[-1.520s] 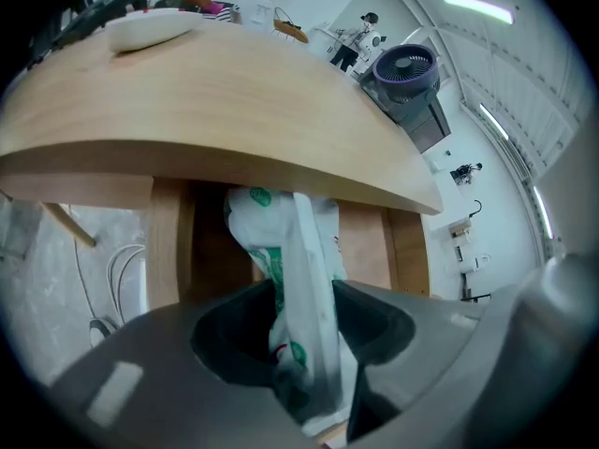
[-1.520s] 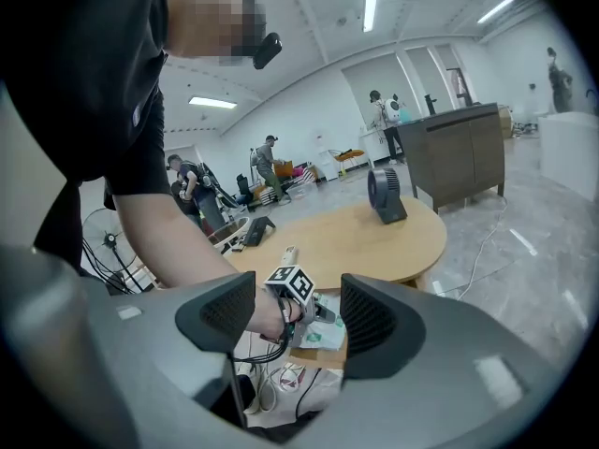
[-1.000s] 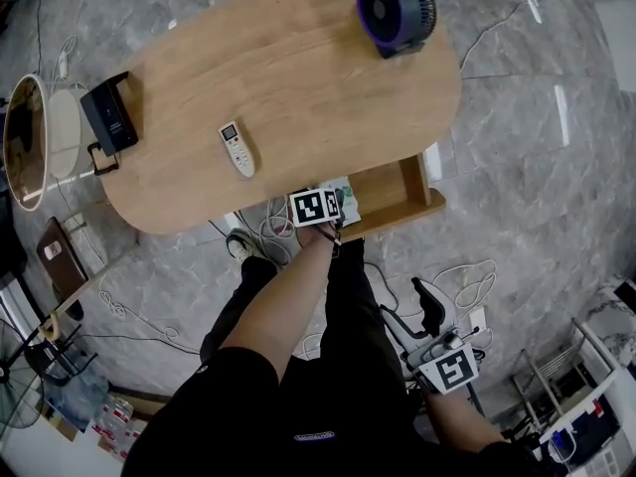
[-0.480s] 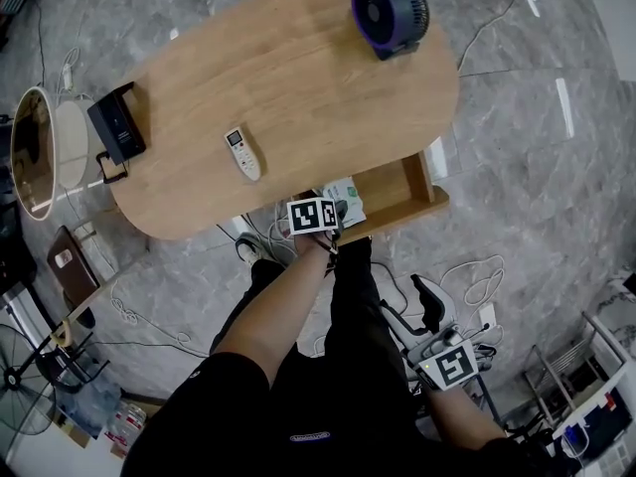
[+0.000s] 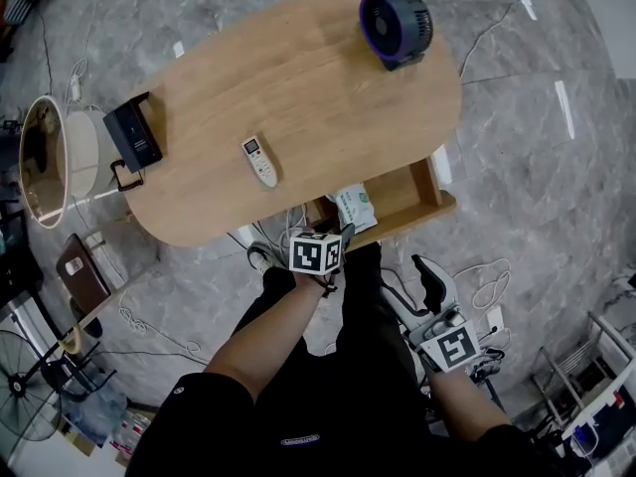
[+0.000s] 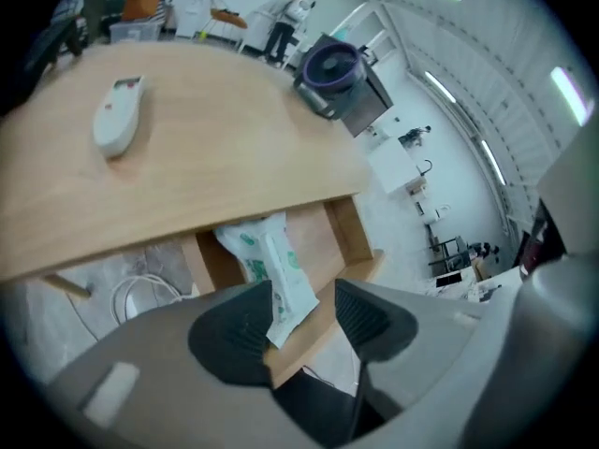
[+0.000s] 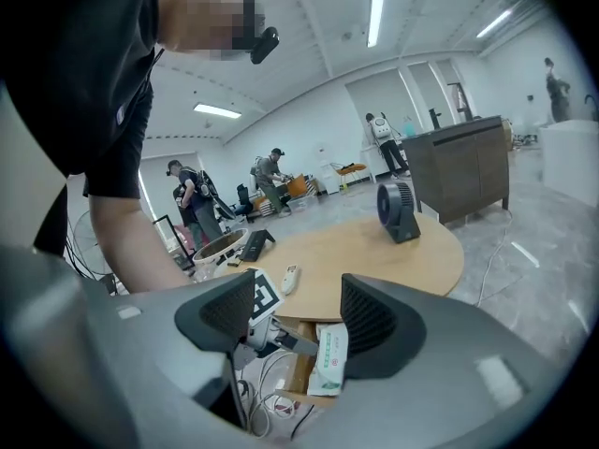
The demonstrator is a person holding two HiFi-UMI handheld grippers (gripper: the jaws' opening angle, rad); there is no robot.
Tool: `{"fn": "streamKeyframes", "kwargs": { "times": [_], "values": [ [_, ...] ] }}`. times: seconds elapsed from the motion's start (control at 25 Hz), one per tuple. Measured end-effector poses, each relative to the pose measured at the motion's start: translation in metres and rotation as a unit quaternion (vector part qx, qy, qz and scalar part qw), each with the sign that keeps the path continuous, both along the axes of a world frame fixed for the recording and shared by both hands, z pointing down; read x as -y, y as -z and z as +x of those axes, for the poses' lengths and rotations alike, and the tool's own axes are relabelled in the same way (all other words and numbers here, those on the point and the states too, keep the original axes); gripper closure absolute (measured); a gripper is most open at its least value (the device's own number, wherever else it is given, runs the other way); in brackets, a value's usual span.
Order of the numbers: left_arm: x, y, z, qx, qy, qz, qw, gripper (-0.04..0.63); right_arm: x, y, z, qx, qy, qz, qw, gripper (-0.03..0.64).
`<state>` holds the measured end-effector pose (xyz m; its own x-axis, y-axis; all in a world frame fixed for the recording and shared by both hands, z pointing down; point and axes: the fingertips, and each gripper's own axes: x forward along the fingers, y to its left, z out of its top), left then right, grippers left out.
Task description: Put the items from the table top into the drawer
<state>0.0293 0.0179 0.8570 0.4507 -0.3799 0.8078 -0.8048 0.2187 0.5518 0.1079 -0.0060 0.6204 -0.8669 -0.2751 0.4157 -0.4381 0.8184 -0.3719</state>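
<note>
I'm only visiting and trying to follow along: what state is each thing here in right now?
Drawer: open.
Wipes packet: in the drawer, one end on its front edge.
Remote control: lying on the table top.
Fan: upright on the table top; running or not, cannot tell.
Left gripper: open, empty.
Right gripper: open, empty.

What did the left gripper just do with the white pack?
The left gripper pulled back, away from the drawer, and its jaws are open. The pack lies in the drawer. The remote and fan stayed on the table. The right gripper stayed low and open.
</note>
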Motion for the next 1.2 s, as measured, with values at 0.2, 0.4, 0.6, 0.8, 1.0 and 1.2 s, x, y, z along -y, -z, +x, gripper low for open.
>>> {"fn": "streamKeyframes", "kwargs": {
  "times": [0.2, 0.4, 0.6, 0.8, 1.0, 1.2],
  "values": [
    [0.01, 0.045, -0.042, 0.079, -0.019, 0.114, 0.9901, 0.394, 0.016, -0.014, -0.037, -0.017, 0.044, 0.037, 0.998, 0.322],
    [0.003, 0.086, -0.114, 0.189, -0.002, 0.2, 0.9614, 0.411, 0.031, -0.029, -0.086, -0.036, 0.084, 0.065, 0.994, 0.324],
    [-0.015, 0.114, -0.182, 0.254, 0.044, 0.232, 0.9381, 0.454, 0.035, -0.041, -0.141, -0.042, 0.116, 0.096, 0.988, 0.33],
    [-0.041, 0.134, -0.242, 0.303, 0.064, 0.243, 0.9191, 0.525, 0.029, -0.066, -0.198, -0.068, 0.159, 0.113, 0.979, 0.345],
    [-0.063, 0.15, -0.291, 0.336, 0.08, 0.254, 0.9033, 0.595, 0.027, -0.092, -0.249, -0.095, 0.178, 0.12, 0.972, 0.339],
    [-0.093, 0.161, -0.325, 0.341, 0.108, 0.261, 0.8965, 0.595, 0.018, -0.133, -0.278, -0.142, 0.183, 0.101, 0.968, 0.33]
  ]
}}
